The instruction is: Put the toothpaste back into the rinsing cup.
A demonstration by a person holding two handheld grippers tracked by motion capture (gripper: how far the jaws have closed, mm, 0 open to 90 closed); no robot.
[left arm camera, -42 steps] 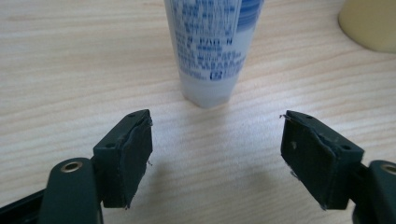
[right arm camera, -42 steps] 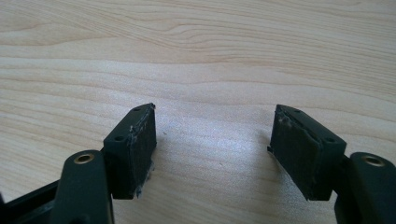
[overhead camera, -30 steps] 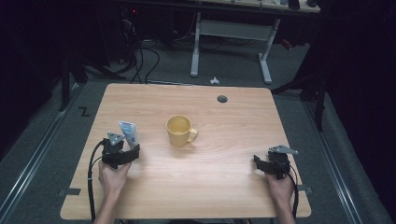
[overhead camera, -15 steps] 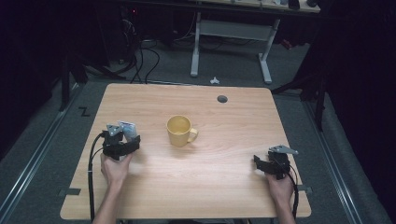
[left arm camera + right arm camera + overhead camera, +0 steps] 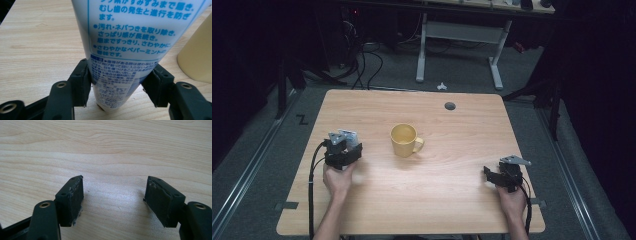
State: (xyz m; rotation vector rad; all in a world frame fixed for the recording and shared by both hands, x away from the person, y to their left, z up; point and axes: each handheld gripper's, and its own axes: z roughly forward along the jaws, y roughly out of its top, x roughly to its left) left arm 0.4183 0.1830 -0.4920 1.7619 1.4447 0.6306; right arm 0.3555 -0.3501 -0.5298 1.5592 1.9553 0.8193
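The left tool [image 5: 117,85], its jaws having just been closing, is clenching the toothpaste tube [image 5: 130,37] near the mug [image 5: 404,140]; the right tool [image 5: 113,200] is waiting released.

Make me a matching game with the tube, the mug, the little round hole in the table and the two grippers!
Things:
1. toothpaste tube
2. mug
3. round hole
4. right gripper

States or places:
A. yellow, standing upright mid-table
B. fingers open over bare wood, nothing between them
C. dark, near the table's far edge
D. white with blue print, squeezed between the left gripper's fingers, which have just been closing

Pairs: 1-D, 2-A, 3-C, 4-B
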